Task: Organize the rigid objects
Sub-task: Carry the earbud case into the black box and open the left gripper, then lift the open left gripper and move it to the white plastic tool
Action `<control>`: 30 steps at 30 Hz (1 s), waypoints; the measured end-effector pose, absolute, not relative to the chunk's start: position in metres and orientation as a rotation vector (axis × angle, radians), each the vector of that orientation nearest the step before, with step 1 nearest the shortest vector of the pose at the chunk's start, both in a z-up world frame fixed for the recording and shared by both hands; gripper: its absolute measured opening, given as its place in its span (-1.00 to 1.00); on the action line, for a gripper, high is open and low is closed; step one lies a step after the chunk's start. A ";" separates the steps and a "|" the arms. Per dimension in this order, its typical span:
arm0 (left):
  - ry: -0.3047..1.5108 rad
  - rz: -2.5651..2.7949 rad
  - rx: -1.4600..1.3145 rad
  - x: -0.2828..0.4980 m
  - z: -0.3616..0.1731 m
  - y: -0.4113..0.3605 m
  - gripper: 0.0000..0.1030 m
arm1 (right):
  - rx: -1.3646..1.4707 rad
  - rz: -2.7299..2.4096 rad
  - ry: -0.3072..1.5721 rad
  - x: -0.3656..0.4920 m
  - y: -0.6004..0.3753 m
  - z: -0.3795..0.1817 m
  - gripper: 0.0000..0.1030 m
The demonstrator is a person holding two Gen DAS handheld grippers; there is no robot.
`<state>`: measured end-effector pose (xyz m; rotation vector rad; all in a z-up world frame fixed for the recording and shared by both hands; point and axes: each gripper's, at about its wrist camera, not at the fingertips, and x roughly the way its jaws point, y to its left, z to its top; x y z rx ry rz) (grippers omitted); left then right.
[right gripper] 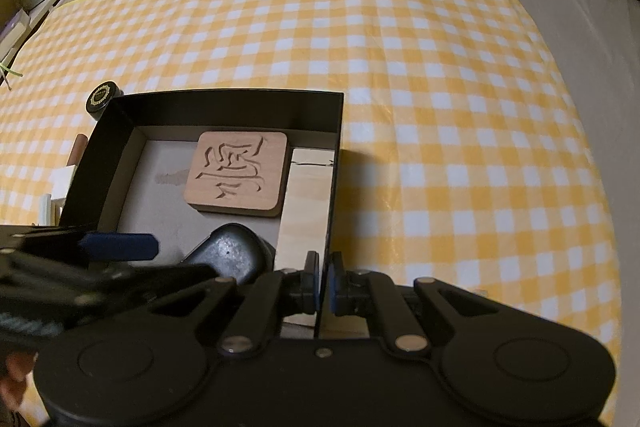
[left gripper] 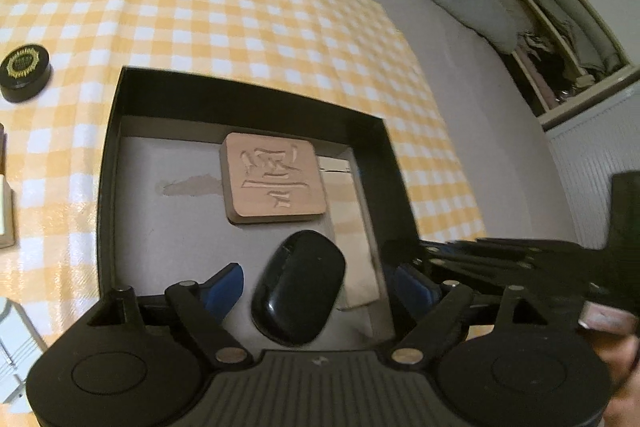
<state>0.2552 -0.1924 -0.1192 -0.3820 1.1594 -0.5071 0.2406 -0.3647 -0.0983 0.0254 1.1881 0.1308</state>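
**Right gripper pinching the box wall, left gripper spread over the black case**

Left wrist view: the left gripper (left gripper: 316,283) is hanging with its blue-padded fingers (left gripper: 226,287) spread wide apart, gripping nothing. Between them, at 6 o'clock, a glossy black case (left gripper: 298,291) is lying on the grey floor of the black box (left gripper: 120,155). Just beyond it, toward 12 o'clock, a carved wooden tile (left gripper: 274,179) is lying flat, and a pale wooden block (left gripper: 356,259) is sitting along the box's wall at 3 o'clock. The box is resting on a yellow checked cloth (left gripper: 200,7). Outside the box, at 9 o'clock, a round black tin (left gripper: 25,71) with a gold emblem is standing on the cloth, well apart from the box.

Right wrist view: the right gripper (right gripper: 323,285) is clamping its blue pads tightly onto the thin right-hand wall of the black box (right gripper: 335,163), one finger inside and one outside. The carved wooden tile (right gripper: 238,177) is lying toward 12 o'clock, touching the pale wooden block (right gripper: 308,211) at its 3 o'clock side. The black case (right gripper: 232,255) is showing at 9 o'clock, with the left gripper's blue finger (right gripper: 120,247) just beside it. The round black tin (right gripper: 103,95) is sitting at 10 o'clock, near the box's far corner, on the yellow checked cloth (right gripper: 440,67).
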 end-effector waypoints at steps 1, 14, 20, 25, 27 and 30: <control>1.154 -0.518 -0.378 0.253 -0.115 -0.192 0.72 | 0.023 0.131 1.188 0.241 -0.364 -0.098 -0.90; 0.996 -0.578 -0.240 0.207 -0.048 -0.157 1.00 | -0.004 0.115 1.189 0.241 -0.357 -0.099 -0.91; 0.911 -0.521 -0.162 0.195 -0.026 -0.122 1.00 | -0.010 0.116 1.190 0.241 -0.357 -0.099 -0.91; 0.846 -0.446 -0.104 0.195 -0.017 -0.087 1.00 | -0.008 0.117 1.190 0.241 -0.357 -0.098 -0.91; 0.825 -0.408 -0.081 0.196 -0.016 -0.073 1.00 | -0.009 0.117 1.190 0.241 -0.357 -0.098 -0.91; 0.806 -0.352 -0.039 0.201 -0.017 -0.054 1.00 | -0.011 0.117 1.190 0.240 -0.357 -0.098 -0.91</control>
